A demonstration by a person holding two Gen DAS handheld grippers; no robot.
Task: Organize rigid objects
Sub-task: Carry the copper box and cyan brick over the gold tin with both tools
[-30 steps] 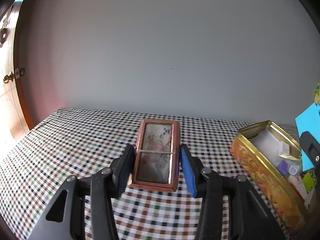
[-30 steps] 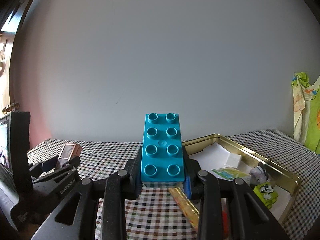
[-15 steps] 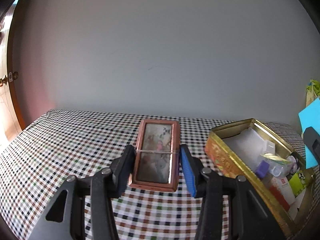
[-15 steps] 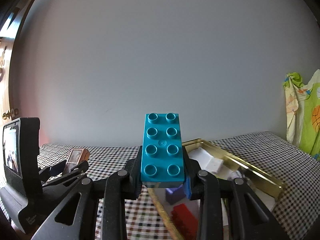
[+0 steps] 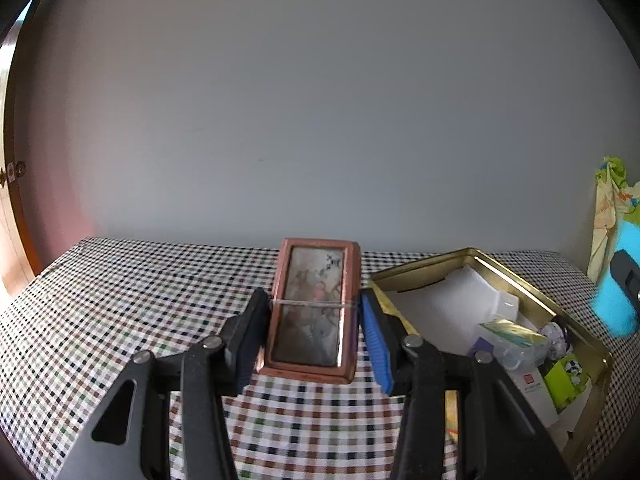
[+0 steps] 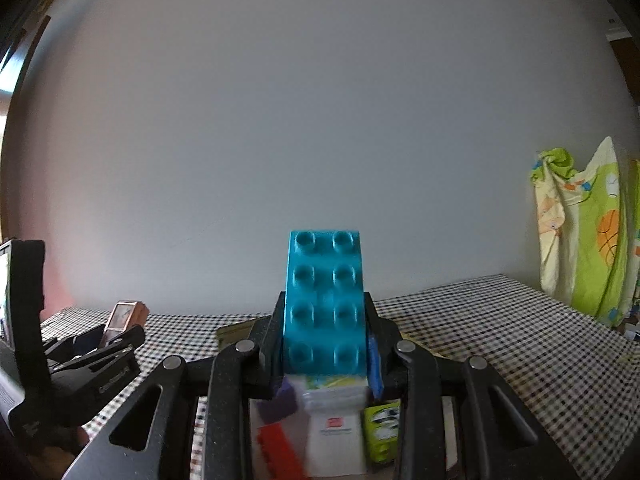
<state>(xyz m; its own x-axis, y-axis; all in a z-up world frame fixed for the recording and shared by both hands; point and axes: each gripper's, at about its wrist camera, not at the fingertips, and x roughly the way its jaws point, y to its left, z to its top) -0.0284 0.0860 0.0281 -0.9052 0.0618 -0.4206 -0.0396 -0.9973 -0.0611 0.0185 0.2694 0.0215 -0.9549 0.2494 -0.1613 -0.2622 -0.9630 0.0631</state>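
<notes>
- Copper-framed case (image 5: pixel 313 312), with a faded picture on its face and a thin band across its middle, sits at the centre of the left wrist view, clamped between the two jaws of the left gripper (image 5: pixel 314 336) and held above the checked surface (image 5: pixel 120 300).
- In the right wrist view the same case (image 6: pixel 122 318) shows small at the lower left, tilted, with the left gripper (image 6: pixel 100 344) around it.
- Teal building brick (image 6: pixel 325 304), two studs wide and four long, fills the centre of the right wrist view; the right gripper (image 6: pixel 325 354) grasps it by its long sides near its lower end, studs facing the camera.
- Below the brick, at the bottom centre of that view, lie blurred things: a red brick (image 6: pixel 276 446), a purple block (image 6: pixel 278 404), a white packet (image 6: pixel 336 432) and a green-and-white piece (image 6: pixel 382 428).
- A gold tin (image 5: pixel 588 344), open, rests on the surface at the lower right of the left wrist view, just beside the left gripper's blue-padded finger; white boxes and small packets lie inside it.
- At the right edge of the left wrist view a blurred teal shape (image 5: pixel 616 300) shows above the tin's far end; it appears to be the brick.
- A green and yellow printed cloth (image 6: pixel 580 240) hangs at the right of the right wrist view, against the pale wall (image 6: pixel 320 120).
</notes>
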